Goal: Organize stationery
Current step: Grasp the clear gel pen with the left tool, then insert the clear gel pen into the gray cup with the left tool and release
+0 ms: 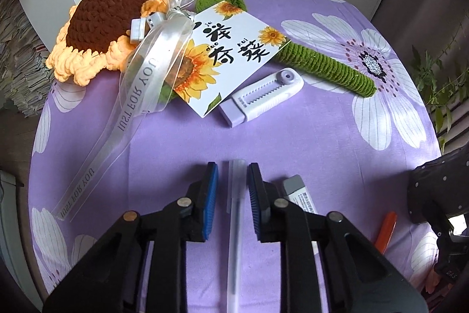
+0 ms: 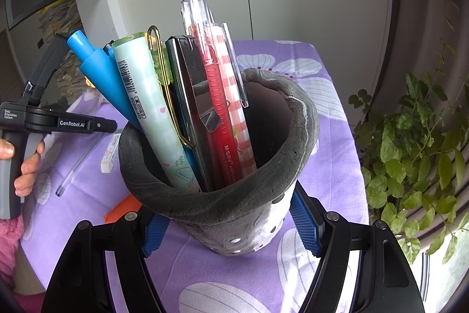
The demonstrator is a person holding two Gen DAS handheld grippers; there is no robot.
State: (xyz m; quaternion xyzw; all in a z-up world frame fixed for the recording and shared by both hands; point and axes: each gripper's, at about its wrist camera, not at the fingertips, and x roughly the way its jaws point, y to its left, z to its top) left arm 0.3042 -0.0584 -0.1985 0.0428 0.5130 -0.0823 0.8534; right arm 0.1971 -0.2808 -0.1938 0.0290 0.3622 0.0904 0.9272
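Pens (image 2: 187,96) upright in grey holder (image 2: 234,195), right fingers (image 2: 304,228) gripping it, left fingers (image 1: 209,204) flanking clear pen (image 1: 236,213), untouching

pen (image 1: 236,213) between left tool (image 1: 233,195) pads | eraser (image 1: 299,192) right | pens (image 2: 187,96) in holder (image 2: 304,119)

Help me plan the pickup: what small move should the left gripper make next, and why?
Probably close the left gripper fully on the clear pen. The pen lies on the purple cloth between the blue pads, which visibly do not touch it. The right gripper holds the grey pen holder ready.
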